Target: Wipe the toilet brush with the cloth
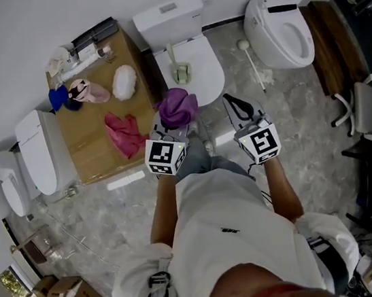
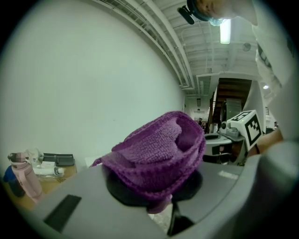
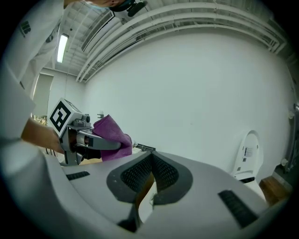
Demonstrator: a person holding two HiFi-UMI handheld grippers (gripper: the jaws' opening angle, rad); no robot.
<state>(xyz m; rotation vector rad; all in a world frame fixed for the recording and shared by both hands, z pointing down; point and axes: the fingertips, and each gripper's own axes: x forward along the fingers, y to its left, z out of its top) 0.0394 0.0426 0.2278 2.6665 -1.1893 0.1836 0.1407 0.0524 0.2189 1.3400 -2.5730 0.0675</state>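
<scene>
Your left gripper [image 2: 161,205] was clamped on the fuzzy purple cloth [image 2: 159,149] — the cloth stuck up in a soft bunch above the jaws. Your right gripper [image 3: 148,179] was squeezed tight with nothing in it; its two dark pads met.

The pale green and white toilet brush [image 1: 180,69] sat on the closed lid of the white toilet [image 1: 209,79] right in front of you. In the head view the cloth was near the brush's lower end, but I could not see it touching.

So I would say the job was only at its start. You had the cloth ready, and that part was done. No wiping had begun, and no gripper held the brush. What was left was most of it: reach the brush, likely steady it with the free right gripper, and rub the cloth along it.

Some things were hard to see. Neither gripper view showed the brush at all — each one looked over its own grey jaws at the white wall. The brush was small in the head view, so I could not tell if it stood in a holder or lay flat, or if it was wet or dirty. A thin white stick with a round end [image 1: 255,66] lay on the floor by another toilet. It might have been a second brush, but I could not tell.
</scene>
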